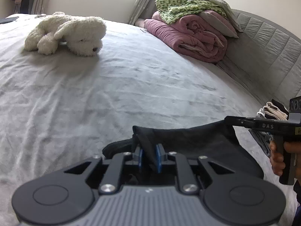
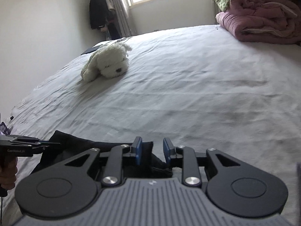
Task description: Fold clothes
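Pale grey sheeting covers the bed (image 1: pixel 131 86), which fills both views and carries everything else. At about two o'clock in the left wrist view a rolled pink quilt (image 1: pixel 195 35) sits under a green patterned cover against the padded headboard, and at ten o'clock lies a white plush dog (image 1: pixel 71 34). A small stack of folded clothes (image 1: pixel 272 111) rests at three o'clock by the bed's edge.

The black garment (image 1: pixel 197 141) lies at six o'clock, on the sheet close to the person, stretched between the two tools. The left tool (image 1: pixel 150 157) stands with its blue pads a little apart and a fold of the cloth between them; the cloth touches the right pad, but the pads do not look clamped. The right tool (image 2: pixel 153 151) is parted too, a corner of the cloth lying against its left pad with a clear gap to the other.

This reads as the end of a laying-down step: the garment set on the bed and being let go. The next move probably calls for drawing both tools back clear of the cloth, then taking a fresh edge to fold over.
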Available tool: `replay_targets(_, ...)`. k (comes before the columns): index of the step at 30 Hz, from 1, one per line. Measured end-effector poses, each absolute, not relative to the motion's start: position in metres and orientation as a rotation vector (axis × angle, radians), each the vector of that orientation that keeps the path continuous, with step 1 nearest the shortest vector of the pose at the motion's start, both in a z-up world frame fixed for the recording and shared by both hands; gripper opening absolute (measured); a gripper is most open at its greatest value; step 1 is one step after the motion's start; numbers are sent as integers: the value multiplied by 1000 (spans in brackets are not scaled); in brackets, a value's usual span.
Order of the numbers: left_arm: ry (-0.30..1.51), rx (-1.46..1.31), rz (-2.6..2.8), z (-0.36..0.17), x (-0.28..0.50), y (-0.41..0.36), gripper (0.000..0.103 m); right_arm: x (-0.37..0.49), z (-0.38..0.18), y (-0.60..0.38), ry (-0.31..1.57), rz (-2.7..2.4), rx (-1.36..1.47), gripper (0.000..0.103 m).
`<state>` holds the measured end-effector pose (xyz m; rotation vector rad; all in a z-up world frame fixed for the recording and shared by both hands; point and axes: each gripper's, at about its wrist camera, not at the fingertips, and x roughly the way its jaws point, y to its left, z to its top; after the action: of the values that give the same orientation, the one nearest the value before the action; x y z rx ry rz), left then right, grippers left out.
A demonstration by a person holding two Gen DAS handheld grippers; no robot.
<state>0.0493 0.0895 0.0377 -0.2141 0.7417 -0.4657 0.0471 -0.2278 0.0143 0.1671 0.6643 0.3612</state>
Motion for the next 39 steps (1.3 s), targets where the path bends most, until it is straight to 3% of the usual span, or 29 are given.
replay_targets(1,742,-226,-472,39,49,91,35,45,15,-230,666,358,178,29)
replay_targets(3,738,-238,-462,40,48,92,40,41,15,-232,680,354,205,29)
replay_targets(13,720,-213,-383,32,48,81,37,33,-3,-216,791,332,204,25)
replay_targets(14,713,-206,-378,32,48,79,32,32,-3,-217,790,327,213,23)
replay_targets(15,702,-196,-368,33,47,78,17,32,-4,-218,789,323,223,15)
replay_targets(16,697,-197,-361,33,47,78,12,32,-4,-219,788,319,232,2)
replay_targets(20,691,-220,-348,35,45,77,10,30,-2,-228,776,288,311,1)
replay_targets(26,709,-238,-310,29,49,80,20,30,-10,-216,786,265,241,1)
replay_targets(28,699,-238,-292,32,48,82,34,28,-8,-213,773,258,211,3)
replay_targets(33,674,-288,-238,44,45,100,40,17,9,-213,712,260,166,8)
replay_targets(36,651,-288,-209,52,34,108,42,2,26,-214,659,273,149,8)
replay_targets(39,653,-273,-191,56,14,108,39,-19,37,-215,636,329,198,14)
